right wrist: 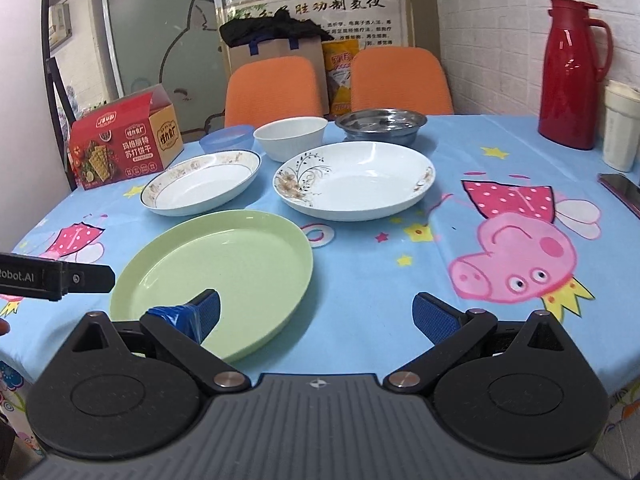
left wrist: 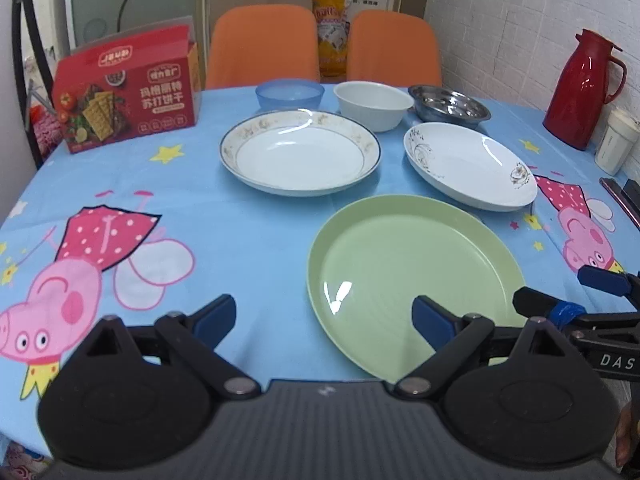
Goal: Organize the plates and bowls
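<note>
A green plate (left wrist: 412, 280) (right wrist: 216, 276) lies nearest on the blue tablecloth. Behind it are a gold-rimmed white plate (left wrist: 300, 152) (right wrist: 202, 182) and a white plate with a black floral pattern (left wrist: 470, 166) (right wrist: 354, 180). At the back stand a blue bowl (left wrist: 289, 95) (right wrist: 227, 138), a white bowl (left wrist: 374, 105) (right wrist: 291, 136) and a steel bowl (left wrist: 449, 106) (right wrist: 380, 124). My left gripper (left wrist: 324, 322) is open and empty, its right finger over the green plate's near rim. My right gripper (right wrist: 318, 314) is open and empty, its left finger over the plate's near right rim.
A red cracker box (left wrist: 128, 92) (right wrist: 124, 144) stands at the back left. A red thermos (left wrist: 582, 88) (right wrist: 572, 76) and a white cup (left wrist: 616, 144) (right wrist: 622, 128) stand at the right, a phone (right wrist: 622, 192) near the right edge. Two orange chairs (left wrist: 264, 46) stand behind the table.
</note>
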Tool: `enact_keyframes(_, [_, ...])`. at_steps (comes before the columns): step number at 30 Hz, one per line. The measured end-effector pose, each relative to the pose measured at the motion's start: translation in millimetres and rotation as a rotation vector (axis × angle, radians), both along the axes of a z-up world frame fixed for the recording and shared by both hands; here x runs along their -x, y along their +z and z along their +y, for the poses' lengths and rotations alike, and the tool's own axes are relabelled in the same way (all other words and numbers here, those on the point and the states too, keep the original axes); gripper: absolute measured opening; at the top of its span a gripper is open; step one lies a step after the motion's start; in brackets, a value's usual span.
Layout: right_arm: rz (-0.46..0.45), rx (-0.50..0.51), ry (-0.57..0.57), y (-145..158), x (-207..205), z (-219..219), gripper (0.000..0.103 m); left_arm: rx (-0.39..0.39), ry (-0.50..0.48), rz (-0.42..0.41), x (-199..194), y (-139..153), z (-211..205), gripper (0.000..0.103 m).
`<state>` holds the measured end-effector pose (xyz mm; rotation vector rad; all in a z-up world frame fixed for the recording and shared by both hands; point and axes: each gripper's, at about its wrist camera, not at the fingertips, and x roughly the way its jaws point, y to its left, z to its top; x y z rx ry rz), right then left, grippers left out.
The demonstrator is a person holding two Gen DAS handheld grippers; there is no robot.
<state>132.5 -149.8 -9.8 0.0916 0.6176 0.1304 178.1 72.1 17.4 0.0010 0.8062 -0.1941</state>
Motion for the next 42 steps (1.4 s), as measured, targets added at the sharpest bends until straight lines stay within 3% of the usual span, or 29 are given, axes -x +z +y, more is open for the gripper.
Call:
enact_keyframes(8, [0.086, 0.064, 0.086, -17.0, -39.3, 20.0, 0.09, 0.067, -0.027, 0.123, -47.2, -26.5, 8.8, 0.093])
enact_keyframes(15, [0.105, 0.089, 0.163, -23.8, -48.2, 35.0, 0.091, 0.041, -0.027, 0.124, -54.7, -29.9, 4.4, 0.091])
enact_keyframes(16, [0.101, 0.088, 0.171, -24.0, -48.2, 34.0, 0.091, 0.034, -0.027, 0.123, -54.1, -29.7, 2.5, 0.088])
enact_keyframes(19, [0.066, 0.088, 0.197, -26.2, -43.7, 30.4, 0.091, -0.013, -0.034, 0.111, -51.2, -28.2, -5.1, 0.065])
enact_keyframes(20, [0.067, 0.093, 0.208, -25.7, -44.1, 30.1, 0.091, -0.004, -0.042, 0.118, -51.1, -27.6, -6.2, 0.062])
enact_keyframes(23, [0.096, 0.095, 0.209, -22.5, -50.5, 31.7, 0.091, -0.004, -0.047, 0.123, -50.9, -27.5, -10.6, 0.062])
enact_keyframes(27, [0.063, 0.084, 0.201, -25.7, -48.0, 33.2, 0.091, -0.013, -0.05, 0.105, -47.1, -27.9, -15.3, 0.061])
enact_keyframes(30, [0.014, 0.08, 0.198, -30.0, -42.6, 33.8, 0.089, -0.02, -0.061, 0.088, -42.8, -26.5, -21.6, 0.05])
enact_keyframes(33, [0.01, 0.093, 0.198, -28.7, -41.3, 44.8, 0.087, -0.034, -0.026, 0.08, -43.1, -25.5, -25.8, 0.049])
enact_keyframes(35, [0.023, 0.085, 0.189, -26.1, -43.1, 45.6, 0.087, -0.008, -0.022, 0.101, -44.7, -22.3, -22.5, 0.039])
enact_keyframes(42, [-0.008, 0.065, 0.232, -9.8, -34.5, 77.6, 0.087, -0.049, 0.055, 0.033, -28.8, -1.9, 12.1, 0.039])
